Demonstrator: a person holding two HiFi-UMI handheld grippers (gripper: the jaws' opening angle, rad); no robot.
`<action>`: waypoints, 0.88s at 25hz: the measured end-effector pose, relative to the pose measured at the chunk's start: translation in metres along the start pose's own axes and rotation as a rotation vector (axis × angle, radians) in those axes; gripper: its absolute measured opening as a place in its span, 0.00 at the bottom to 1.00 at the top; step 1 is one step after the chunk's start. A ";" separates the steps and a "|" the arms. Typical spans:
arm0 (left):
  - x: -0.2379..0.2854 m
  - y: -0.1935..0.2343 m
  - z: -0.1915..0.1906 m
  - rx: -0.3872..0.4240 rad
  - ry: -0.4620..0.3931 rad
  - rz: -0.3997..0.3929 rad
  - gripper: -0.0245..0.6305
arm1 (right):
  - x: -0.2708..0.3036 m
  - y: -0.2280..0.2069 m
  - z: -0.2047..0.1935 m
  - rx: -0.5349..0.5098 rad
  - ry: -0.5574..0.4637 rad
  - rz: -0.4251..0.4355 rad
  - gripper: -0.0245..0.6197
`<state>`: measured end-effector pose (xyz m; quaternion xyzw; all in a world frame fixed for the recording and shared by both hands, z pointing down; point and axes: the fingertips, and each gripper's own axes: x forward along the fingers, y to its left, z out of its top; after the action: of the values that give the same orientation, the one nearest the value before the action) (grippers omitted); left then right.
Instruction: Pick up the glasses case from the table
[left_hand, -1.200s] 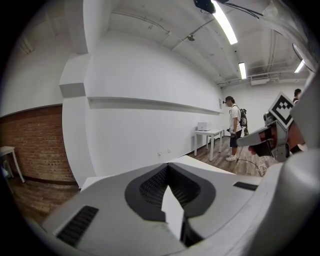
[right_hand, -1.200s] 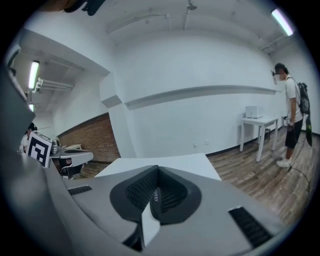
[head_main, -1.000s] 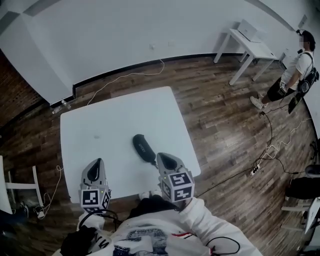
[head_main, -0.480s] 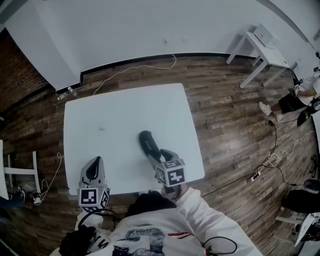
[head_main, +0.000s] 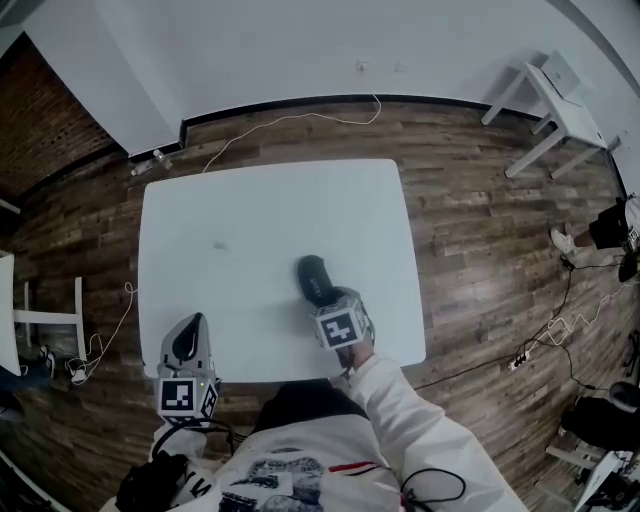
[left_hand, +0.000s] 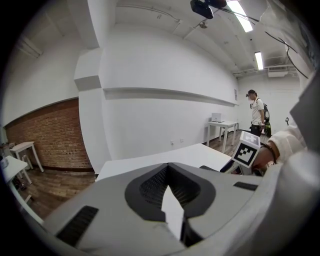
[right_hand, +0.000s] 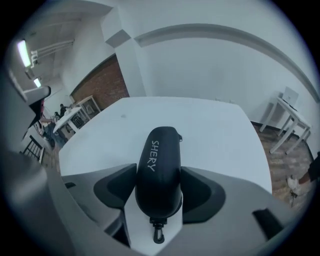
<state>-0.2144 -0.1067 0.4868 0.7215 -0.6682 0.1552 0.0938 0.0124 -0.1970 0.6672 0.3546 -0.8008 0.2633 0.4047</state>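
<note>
We had dropped our right gripper (head_main: 325, 300) over the black glasses case (head_main: 313, 275) lying on the white table (head_main: 250, 220). Its jaws were widening astride the case, not yet squeezing it. Our left gripper (left_hand: 167, 167) stayed pressed together and empty. The grasp looked imminent.

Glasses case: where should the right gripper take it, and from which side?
Across its narrow width near the clip end, coming from that end and from above. The case lies flat on the table, long and rounded, its long axis in line with the right gripper. Its sides look like the easiest span for the fingers, which are opening with the case between them, not yet pressing.
</note>
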 end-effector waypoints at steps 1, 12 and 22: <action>0.000 0.002 -0.002 -0.002 0.001 0.003 0.05 | 0.004 0.001 0.000 -0.025 0.012 -0.006 0.48; 0.007 -0.007 0.003 -0.042 0.109 -0.009 0.05 | 0.034 0.005 -0.005 -0.193 0.143 -0.047 0.56; 0.014 -0.008 0.002 -0.045 0.113 -0.022 0.05 | 0.049 0.001 -0.015 -0.172 0.169 -0.002 0.62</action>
<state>-0.2056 -0.1203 0.4903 0.7167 -0.6572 0.1795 0.1494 -0.0020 -0.2033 0.7157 0.2960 -0.7829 0.2223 0.5000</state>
